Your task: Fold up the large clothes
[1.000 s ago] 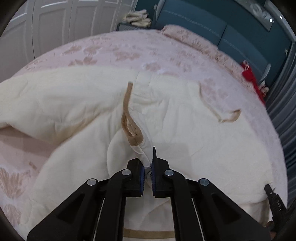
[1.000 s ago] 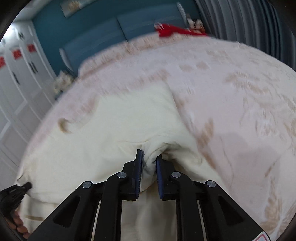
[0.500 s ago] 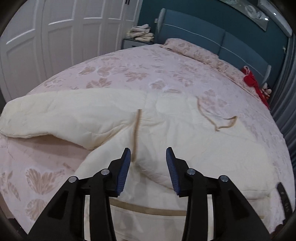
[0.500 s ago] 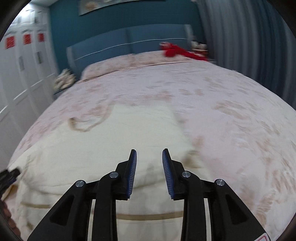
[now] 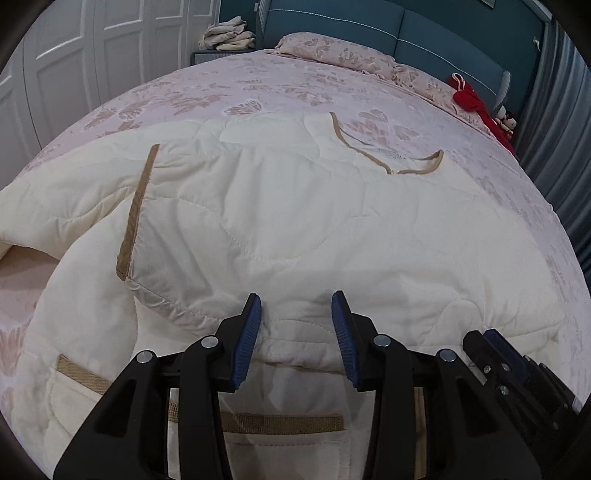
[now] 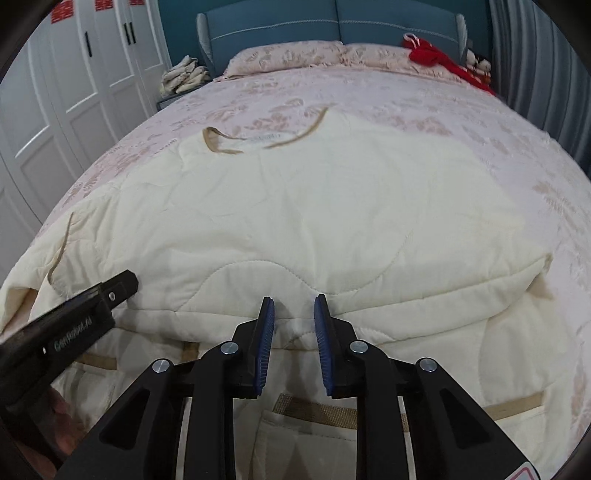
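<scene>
Now that both grippers, left (image 5: 295,325) and right (image 6: 294,326), have let go, jaws parted and empty (the right's just narrowing), the jacket (image 5: 295,221) lies folded on the bed (image 5: 221,92).

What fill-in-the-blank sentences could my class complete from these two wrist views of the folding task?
1. The cream quilted garment lies on a ____ bedspread.
2. The garment's neckline is edged with ____ trim.
3. Between the pads of the left gripper and of the right gripper there is ____ clamped.
4. The item near the headboard is ____.

Missing words: pink; tan; nothing; red
</scene>
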